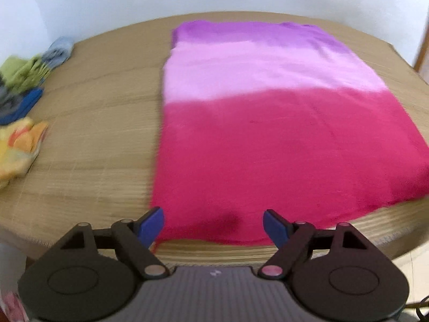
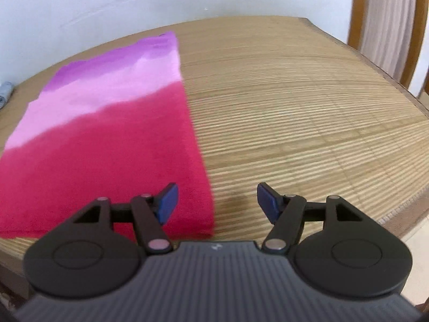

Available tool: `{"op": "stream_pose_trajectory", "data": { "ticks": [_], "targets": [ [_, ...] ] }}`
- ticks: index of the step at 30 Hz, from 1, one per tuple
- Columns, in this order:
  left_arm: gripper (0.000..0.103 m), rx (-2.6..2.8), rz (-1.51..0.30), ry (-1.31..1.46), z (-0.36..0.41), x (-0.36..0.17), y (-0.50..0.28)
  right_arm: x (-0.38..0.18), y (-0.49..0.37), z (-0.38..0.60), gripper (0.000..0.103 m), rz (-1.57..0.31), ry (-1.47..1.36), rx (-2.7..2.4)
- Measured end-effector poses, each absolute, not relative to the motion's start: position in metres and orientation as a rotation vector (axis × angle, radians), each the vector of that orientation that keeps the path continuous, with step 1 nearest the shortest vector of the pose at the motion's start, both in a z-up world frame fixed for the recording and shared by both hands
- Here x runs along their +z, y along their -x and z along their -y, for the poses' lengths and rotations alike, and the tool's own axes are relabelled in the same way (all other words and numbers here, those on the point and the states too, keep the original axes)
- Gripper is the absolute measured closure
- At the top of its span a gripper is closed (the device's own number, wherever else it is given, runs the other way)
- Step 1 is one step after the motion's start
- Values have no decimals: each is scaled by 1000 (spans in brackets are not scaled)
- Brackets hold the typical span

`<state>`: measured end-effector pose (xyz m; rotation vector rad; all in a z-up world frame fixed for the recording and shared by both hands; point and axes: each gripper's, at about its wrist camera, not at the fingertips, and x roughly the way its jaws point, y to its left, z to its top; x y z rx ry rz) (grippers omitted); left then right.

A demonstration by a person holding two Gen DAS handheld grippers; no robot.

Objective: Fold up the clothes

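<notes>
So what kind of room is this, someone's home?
Probably a home room: a wooden table against a plain white wall, a wooden chair beside it, and small clothes piled near a pink-and-purple garment.

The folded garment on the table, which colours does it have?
The garment has three bands: purple at the far end, light pink, then deep magenta nearest. The left wrist view shows it best.

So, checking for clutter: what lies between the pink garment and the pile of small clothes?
Only bare wooden table lies between the pink garment and the pile of small clothes, shown in the left wrist view.
</notes>
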<state>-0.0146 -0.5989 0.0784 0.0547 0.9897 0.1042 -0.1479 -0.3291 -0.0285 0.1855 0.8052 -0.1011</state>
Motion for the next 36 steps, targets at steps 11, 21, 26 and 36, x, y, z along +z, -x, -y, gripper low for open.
{"op": "stream_pose_trajectory", "data": {
  "ticks": [11,21,26,36],
  "targets": [
    [20,-51,-901,-187,716,84,3,-34,110,337,96,-934,-283,201],
    [21,-268,-747,-366,869,68,-13,-12,49,385,96,-1057,-605,478],
    [21,-273,-705,-420,901,51,-33,-4,46,382,96,-1097,-638,536],
    [99,-282,-770,-112,858,66,-56,20,11,415,51,-925,-546,484]
  ]
}}
